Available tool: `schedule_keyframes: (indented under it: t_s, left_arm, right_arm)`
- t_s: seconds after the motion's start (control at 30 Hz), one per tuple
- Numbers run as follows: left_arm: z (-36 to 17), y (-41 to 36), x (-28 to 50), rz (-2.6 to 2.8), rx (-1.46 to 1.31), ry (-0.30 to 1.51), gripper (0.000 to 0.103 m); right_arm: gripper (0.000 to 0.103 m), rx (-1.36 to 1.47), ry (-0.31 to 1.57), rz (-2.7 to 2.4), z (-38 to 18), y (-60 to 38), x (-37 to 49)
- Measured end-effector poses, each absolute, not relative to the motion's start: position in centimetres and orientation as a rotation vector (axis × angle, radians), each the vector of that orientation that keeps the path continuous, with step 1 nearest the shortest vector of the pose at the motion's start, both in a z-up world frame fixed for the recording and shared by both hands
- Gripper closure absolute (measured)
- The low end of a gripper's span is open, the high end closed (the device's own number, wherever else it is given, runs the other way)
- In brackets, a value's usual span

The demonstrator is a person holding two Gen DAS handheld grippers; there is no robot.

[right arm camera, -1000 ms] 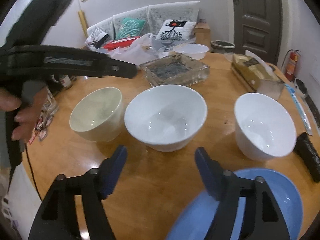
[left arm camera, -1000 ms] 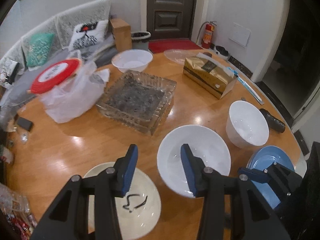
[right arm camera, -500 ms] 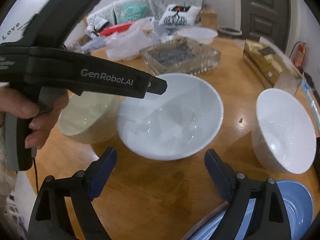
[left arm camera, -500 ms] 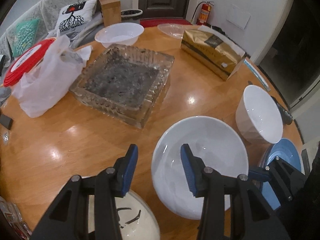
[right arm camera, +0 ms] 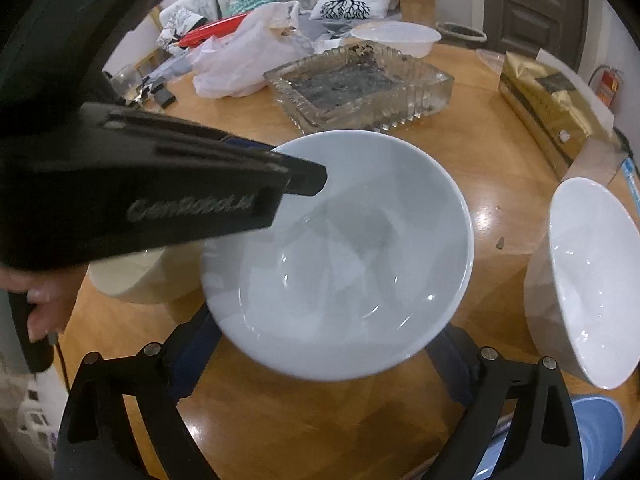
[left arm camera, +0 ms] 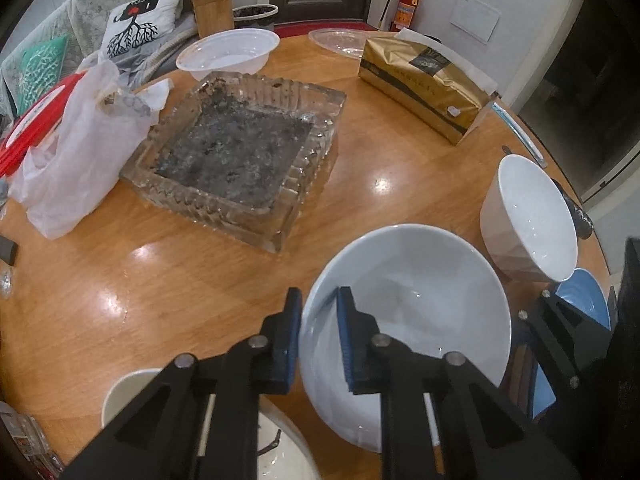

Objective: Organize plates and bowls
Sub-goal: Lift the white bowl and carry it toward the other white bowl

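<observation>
Wide white ceramic bowl [left arm camera: 412,312] gripped at its left rim, near the table edge.
The left gripper [left arm camera: 318,340] has just closed, blue pads pinching that rim, one inside, one outside. The right gripper [right arm camera: 320,360] has been opening; its wide-spread fingers [right arm camera: 192,356] flank the bowl's near underside, contact unclear. A taller white bowl [right arm camera: 588,280] stands right; the square glass dish [left arm camera: 240,160] lies beyond.

The wide white bowl [left arm camera: 416,320] sits tilted at the middle of the wooden table's near edge. A cream bowl [left arm camera: 132,392] stands just left of it, a deeper white bowl [left arm camera: 532,224] to its right, and a blue plate [left arm camera: 584,300] nearest that.
</observation>
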State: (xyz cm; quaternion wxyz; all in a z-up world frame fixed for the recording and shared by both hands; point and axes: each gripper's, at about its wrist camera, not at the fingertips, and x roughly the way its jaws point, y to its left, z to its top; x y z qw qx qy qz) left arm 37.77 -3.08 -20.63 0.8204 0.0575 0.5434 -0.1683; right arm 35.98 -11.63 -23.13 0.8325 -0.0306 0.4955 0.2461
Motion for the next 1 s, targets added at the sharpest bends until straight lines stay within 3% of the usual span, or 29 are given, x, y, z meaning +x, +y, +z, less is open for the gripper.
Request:
schedule_keyframes:
  t_s: [0.53,1.0]
  left_arm:
    - [-19.8,-3.3,37.1,-0.35,0.131,1.151,0.089]
    - [-15.1,-1.8,34.6,-0.326,0.14,1.074,0.089]
  right_arm:
    - [0.011,-0.11,0.982,0.507,-21.8,-11.7,35.2]
    - [0.011,-0.133,0.925,0.52,-18.2,-10.3,33.4]
